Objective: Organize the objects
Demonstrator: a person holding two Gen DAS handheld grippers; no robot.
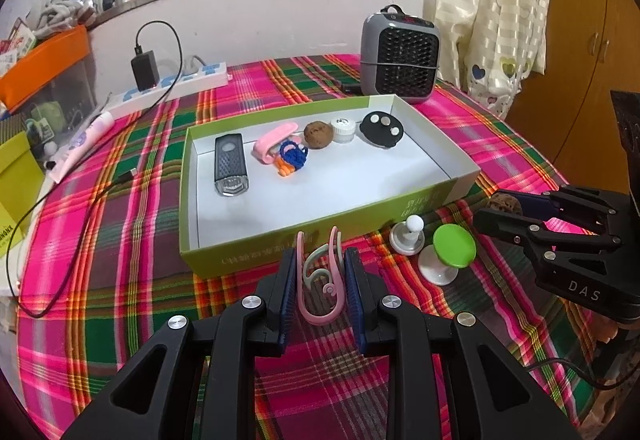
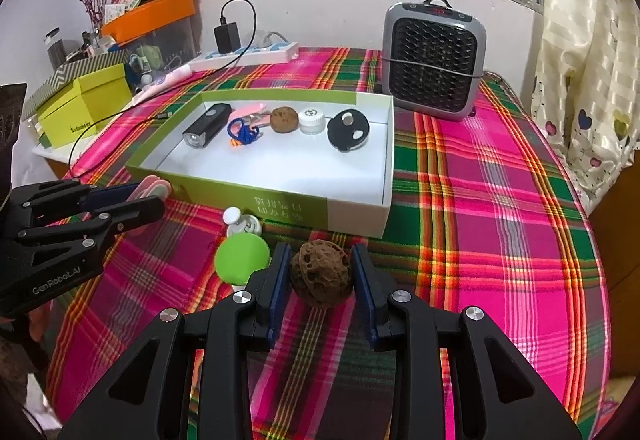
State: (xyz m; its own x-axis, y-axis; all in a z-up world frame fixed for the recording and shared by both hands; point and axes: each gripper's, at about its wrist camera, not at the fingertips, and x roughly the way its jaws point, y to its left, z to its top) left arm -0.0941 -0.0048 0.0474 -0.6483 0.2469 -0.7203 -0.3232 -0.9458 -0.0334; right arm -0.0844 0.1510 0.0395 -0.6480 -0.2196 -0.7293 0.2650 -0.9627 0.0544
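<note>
The left gripper (image 1: 320,272) pinches thin pink and grey plastic ear hooks (image 1: 320,280); these springy loops could slip free. The right gripper (image 2: 320,272) clasps a wrinkled brown walnut (image 2: 321,272), which might roll out. Both sit just before the green-sided white cardboard tray (image 1: 304,256). Readable: "DAS", "GenRobot.AI"

Plaid-clothed table (image 2: 500,199), green tray (image 2: 280,199), heater (image 2: 434,63), power strip (image 2: 248,55)

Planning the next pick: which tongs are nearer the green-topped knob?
Right. The right tongs hold a walnut directly beside the green-topped knob; the left tongs sit farther off, gripping ear hooks.
</note>
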